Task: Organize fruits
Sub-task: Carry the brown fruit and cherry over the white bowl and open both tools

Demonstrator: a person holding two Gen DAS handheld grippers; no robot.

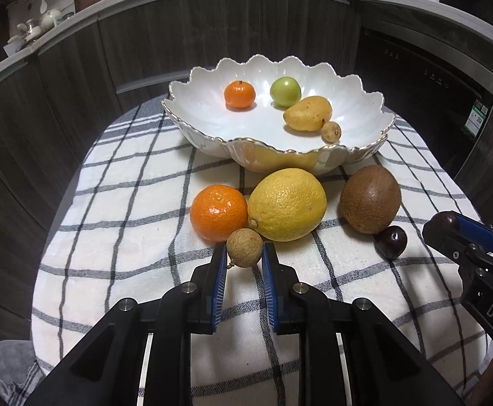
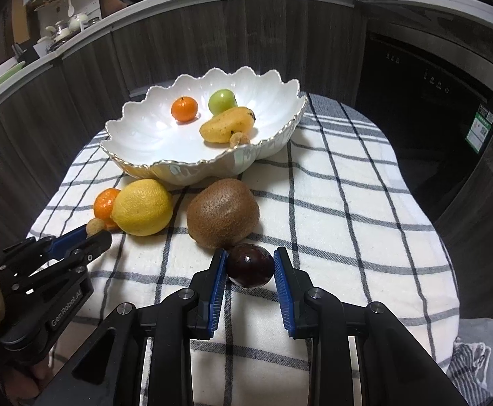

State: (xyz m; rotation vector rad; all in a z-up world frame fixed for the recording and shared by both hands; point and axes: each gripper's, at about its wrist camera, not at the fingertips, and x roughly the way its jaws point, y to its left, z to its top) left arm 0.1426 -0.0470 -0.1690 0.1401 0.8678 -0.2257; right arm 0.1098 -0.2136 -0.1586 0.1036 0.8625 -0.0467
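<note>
A white scalloped bowl holds a small mandarin, a green fruit, a yellow mango and a longan. On the checked cloth in front lie a mandarin, a lemon, a kiwi, a tan longan and a dark plum. My left gripper has its fingers on both sides of the tan longan, touching or nearly so. My right gripper brackets the dark plum, with a small gap at the right pad.
The checked cloth covers a small round table. Dark wood cabinets curve behind it, with a dark appliance at the right. A grey cloth lies low at the table's edge.
</note>
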